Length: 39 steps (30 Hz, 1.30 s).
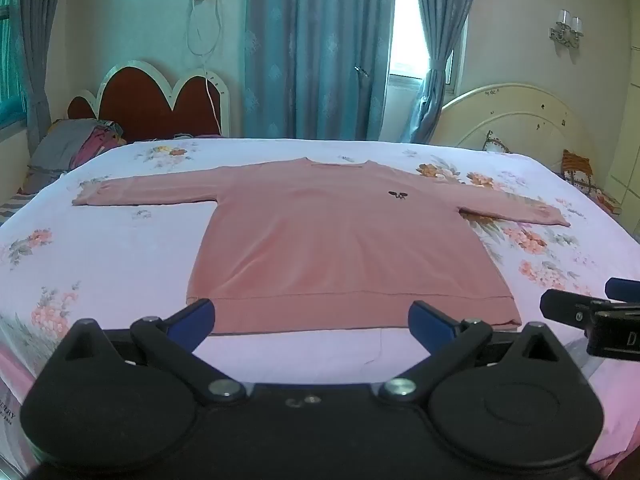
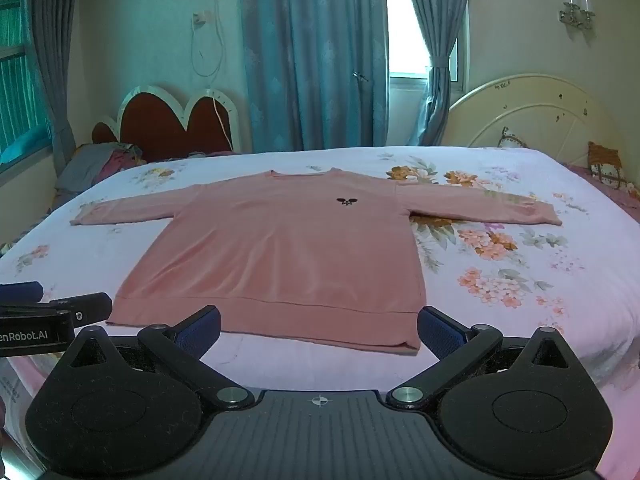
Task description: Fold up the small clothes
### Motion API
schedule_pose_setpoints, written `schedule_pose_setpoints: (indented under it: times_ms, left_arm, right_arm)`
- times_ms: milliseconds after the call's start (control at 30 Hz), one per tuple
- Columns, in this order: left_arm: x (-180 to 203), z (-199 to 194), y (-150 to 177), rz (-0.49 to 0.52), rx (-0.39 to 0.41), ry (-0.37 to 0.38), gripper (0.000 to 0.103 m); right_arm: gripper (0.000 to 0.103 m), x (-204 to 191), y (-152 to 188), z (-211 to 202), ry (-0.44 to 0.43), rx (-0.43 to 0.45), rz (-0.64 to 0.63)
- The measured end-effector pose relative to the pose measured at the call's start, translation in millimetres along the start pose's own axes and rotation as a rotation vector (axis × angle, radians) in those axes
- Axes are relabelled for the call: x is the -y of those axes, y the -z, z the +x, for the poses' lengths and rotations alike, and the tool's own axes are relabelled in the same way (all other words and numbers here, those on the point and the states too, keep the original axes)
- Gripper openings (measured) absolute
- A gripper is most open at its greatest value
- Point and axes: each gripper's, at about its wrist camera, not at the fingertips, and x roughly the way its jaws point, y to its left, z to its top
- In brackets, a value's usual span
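A pink long-sleeved sweater [image 1: 340, 240] lies flat on the bed, front up, both sleeves spread out sideways, hem toward me. It has a small black emblem on the chest. It also shows in the right wrist view [image 2: 288, 252]. My left gripper [image 1: 312, 316] is open and empty, held just short of the hem, near its left half. My right gripper [image 2: 320, 324] is open and empty, just short of the hem's right half. Each gripper shows at the edge of the other's view, the right one [image 1: 588, 312] and the left one [image 2: 48, 312].
The bed has a white floral sheet [image 1: 100, 248]. A red scalloped headboard [image 1: 152, 100] and a pile of bedding [image 1: 72, 148] stand at the far left. A cream headboard [image 1: 516, 120] with cushions is at the far right. Blue curtains [image 1: 312, 48] hang behind.
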Motion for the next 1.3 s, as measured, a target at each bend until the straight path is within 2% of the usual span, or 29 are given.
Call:
schedule_pose_setpoints:
  times_ms: [1300]
  left_arm:
    - [-0.3, 0.3, 1.0, -0.003, -0.005, -0.006, 0.103]
  right_arm:
    - [0.103, 3.3, -3.1, -1.5, -0.001, 0.004, 0.008]
